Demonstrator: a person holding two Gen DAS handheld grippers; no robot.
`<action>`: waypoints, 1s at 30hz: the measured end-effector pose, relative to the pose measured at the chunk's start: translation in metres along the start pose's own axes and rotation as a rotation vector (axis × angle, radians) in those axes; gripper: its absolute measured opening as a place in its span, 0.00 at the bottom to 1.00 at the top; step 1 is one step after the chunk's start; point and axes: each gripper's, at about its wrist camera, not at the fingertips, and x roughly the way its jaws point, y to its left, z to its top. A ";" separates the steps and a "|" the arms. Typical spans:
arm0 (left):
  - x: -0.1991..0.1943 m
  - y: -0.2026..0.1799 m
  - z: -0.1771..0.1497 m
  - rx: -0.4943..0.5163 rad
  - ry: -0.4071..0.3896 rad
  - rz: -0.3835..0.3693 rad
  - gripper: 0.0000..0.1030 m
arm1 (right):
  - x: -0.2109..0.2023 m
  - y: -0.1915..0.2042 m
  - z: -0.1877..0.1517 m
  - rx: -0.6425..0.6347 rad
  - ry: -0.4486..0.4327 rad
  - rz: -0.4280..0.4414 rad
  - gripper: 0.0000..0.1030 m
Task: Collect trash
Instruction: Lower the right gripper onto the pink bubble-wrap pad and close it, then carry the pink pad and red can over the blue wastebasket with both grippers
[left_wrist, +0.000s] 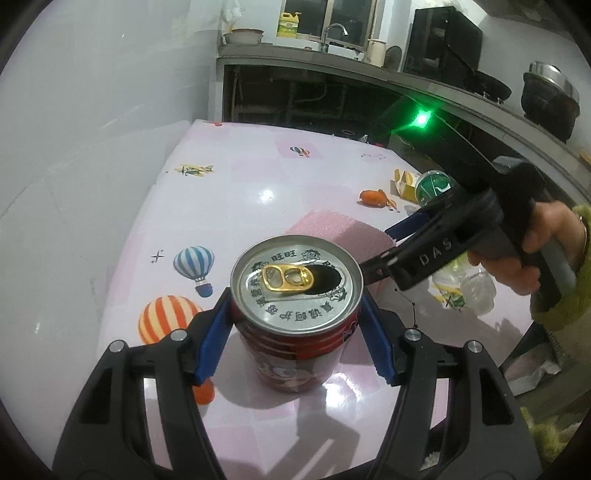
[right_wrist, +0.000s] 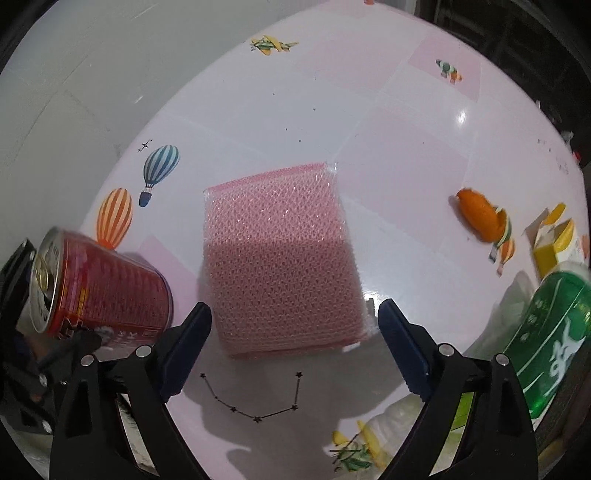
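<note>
The left gripper (left_wrist: 295, 339) pinches the red can (left_wrist: 295, 314) between its blue pads (left_wrist: 210, 343), which press on the can's two sides just below the rim. The can is open at the top, so if the gripper tilts too far, any liquid left inside may spill on the pink tablecloth (left_wrist: 258, 177). The can wall is smooth, so it may also slip downward.

The right gripper (right_wrist: 293, 347) is spread wide and holds nothing. The pink sponge (right_wrist: 280, 254) lies directly ahead, with its near edge between the fingers. The orange peel (right_wrist: 480, 218) and the green bottle (right_wrist: 550, 343) lie to its right.
</note>
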 end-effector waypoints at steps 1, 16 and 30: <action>0.001 0.002 0.001 -0.008 0.004 -0.002 0.61 | -0.002 0.005 -0.001 -0.012 -0.003 -0.010 0.86; 0.016 0.006 0.009 -0.052 0.063 0.024 0.64 | 0.017 0.029 -0.001 -0.075 -0.058 -0.090 0.77; 0.021 0.006 0.016 -0.114 0.110 0.072 0.63 | -0.004 0.006 -0.011 0.037 -0.124 -0.072 0.75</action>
